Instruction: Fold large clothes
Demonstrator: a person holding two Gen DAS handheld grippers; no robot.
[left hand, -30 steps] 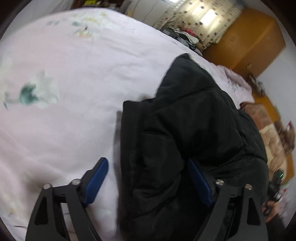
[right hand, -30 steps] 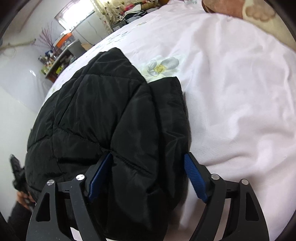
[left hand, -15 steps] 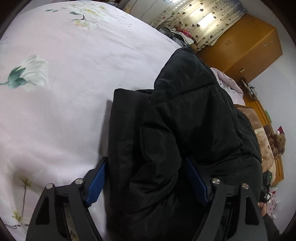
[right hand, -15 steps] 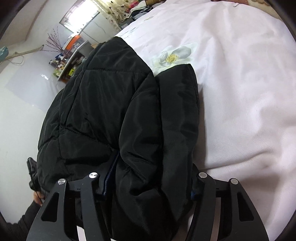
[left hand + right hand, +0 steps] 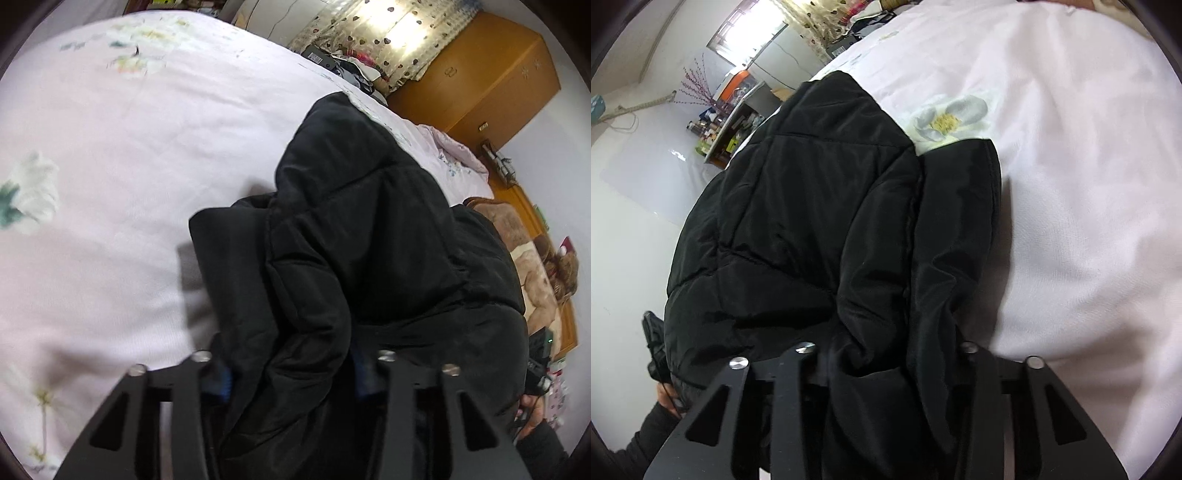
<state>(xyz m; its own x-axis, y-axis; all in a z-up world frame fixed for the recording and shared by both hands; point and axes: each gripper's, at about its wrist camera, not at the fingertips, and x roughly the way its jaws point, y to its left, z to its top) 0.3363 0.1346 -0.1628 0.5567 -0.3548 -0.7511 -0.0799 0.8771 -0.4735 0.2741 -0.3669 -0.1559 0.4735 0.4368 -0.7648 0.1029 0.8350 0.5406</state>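
Bright daylight glares through the curtained window [image 5: 399,33] — fisheye edges bend and darken, with slight motion blur.

We count one black jacket [image 5: 369,258], one bed [image 5: 129,147] with a pink flowered sheet, and two grippers: the left gripper [image 5: 291,373] and the right gripper [image 5: 886,354]. One wooden wardrobe [image 5: 491,74] stands beyond.

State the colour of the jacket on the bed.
Black, quilted jacket; clearest in the right wrist view.
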